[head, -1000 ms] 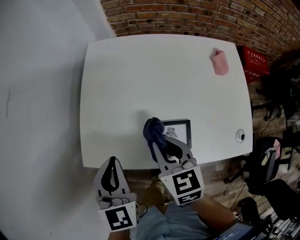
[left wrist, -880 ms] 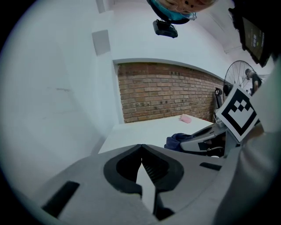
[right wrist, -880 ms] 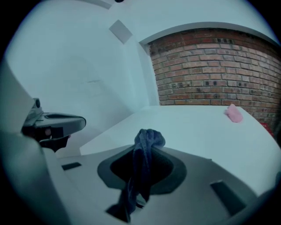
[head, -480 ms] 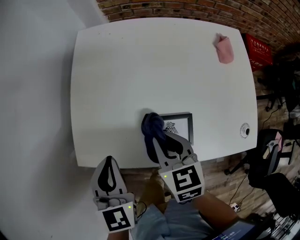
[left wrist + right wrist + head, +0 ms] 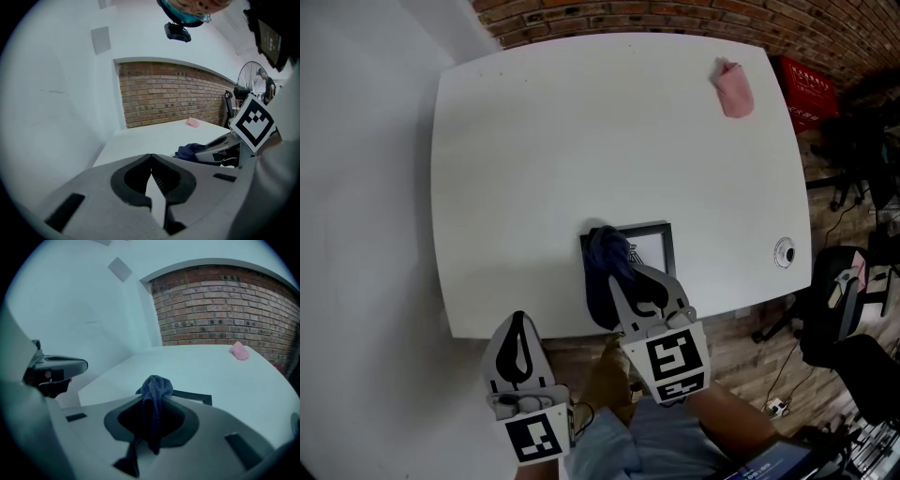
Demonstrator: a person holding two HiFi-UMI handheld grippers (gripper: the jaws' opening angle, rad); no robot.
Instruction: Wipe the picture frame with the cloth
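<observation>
Jaws of the right gripper [image 5: 152,399] are clamped on the dark blue cloth [image 5: 155,386], whose bunched end is pushed out past the tips while a tail hangs back between them. In the head view that bunch [image 5: 605,251] is laid over the left part of the picture frame [image 5: 667,247], which lies flat on the white table [image 5: 534,141]. Jaws of the left gripper [image 5: 151,158] are closed tip to tip with nothing between them; this gripper [image 5: 520,323] is held nearer the person than the frame and to its left, well apart from it. A pink bundle [image 5: 734,89] is seen far beyond the frame, to its right.
</observation>
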